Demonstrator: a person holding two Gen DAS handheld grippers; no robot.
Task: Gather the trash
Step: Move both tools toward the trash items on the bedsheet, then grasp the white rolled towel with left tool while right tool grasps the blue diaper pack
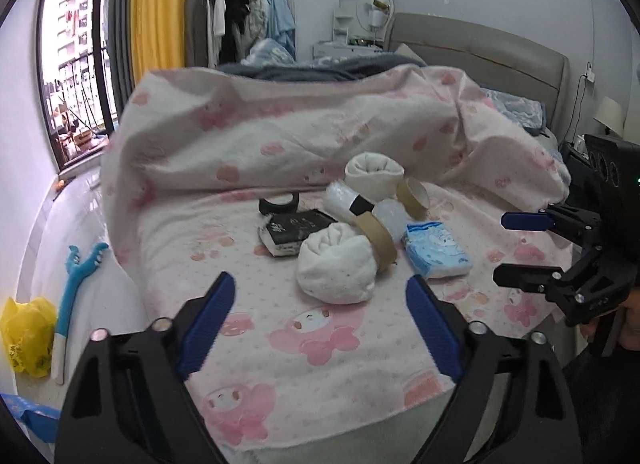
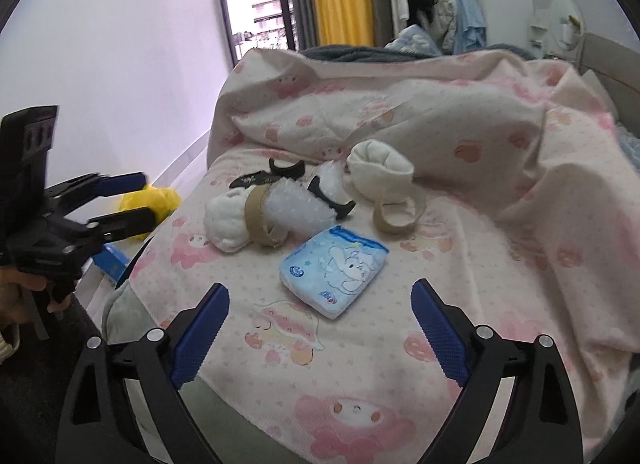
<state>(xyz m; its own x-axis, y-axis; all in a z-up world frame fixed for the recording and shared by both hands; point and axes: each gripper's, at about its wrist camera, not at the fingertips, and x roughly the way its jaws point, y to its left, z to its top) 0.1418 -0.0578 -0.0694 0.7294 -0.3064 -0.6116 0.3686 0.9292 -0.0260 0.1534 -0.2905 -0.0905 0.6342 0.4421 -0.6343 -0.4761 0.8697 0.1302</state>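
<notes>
On fleecy blanket (image 2: 400,364): cardboard rings (image 2: 262,220), crinkly tissue pack (image 2: 334,274) (blue).

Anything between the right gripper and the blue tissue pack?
Nothing: in the right wrist view, only bare pink blanket lies between the right gripper and the blue tissue pack.

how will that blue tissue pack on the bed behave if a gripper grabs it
The blue tissue pack looks soft and puffy, so it will probably squash between the pads. Its glossy wrapper may be slippery. It lies flat on the pink blanket, so it should not roll.
</notes>
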